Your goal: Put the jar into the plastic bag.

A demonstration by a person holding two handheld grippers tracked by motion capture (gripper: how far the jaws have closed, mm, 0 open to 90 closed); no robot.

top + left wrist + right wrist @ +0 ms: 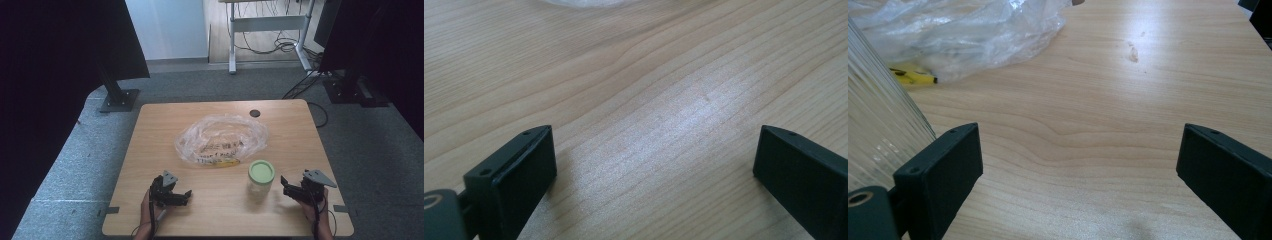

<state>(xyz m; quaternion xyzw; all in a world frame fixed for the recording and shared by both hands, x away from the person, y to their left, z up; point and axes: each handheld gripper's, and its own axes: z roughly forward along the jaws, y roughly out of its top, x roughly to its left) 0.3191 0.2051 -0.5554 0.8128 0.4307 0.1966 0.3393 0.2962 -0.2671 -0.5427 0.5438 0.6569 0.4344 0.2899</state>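
Two grippers low on the table (150,125), one in each hand, both near the front edge. Probably just a start pose, ready to reach.

Left gripper (176,196): jaws wide open, nothing held. Only bare wood between them in the left gripper view. Edge of the bag far ahead of the jaws, at the top.

Right gripper (289,186): jaws wide open too, nothing held. Jar (261,181) just beside the left jaw on its outer side, not between the jaws. Ribbed clear glass close up in the right gripper view (878,115). Touching the jaw or not: cannot tell. Maybe set there so a small swing of the hand brings the jaws round it.

Jar standing up, green lid (261,171) on top, looks closed. Seems empty, but hard to be sure through the ribs.

Bag (220,139): clear, crinkly plastic, lying flat, ahead of both sets of jaws and well apart from them. Within easy reach of either hand.

Dark print on the bag, too blurry to read. Yellow strip (912,76) along its near edge with small black marks, also not readable. No brand to tell. No label on the jar.

Small dark round spot (255,113) far ahead, past the bag.
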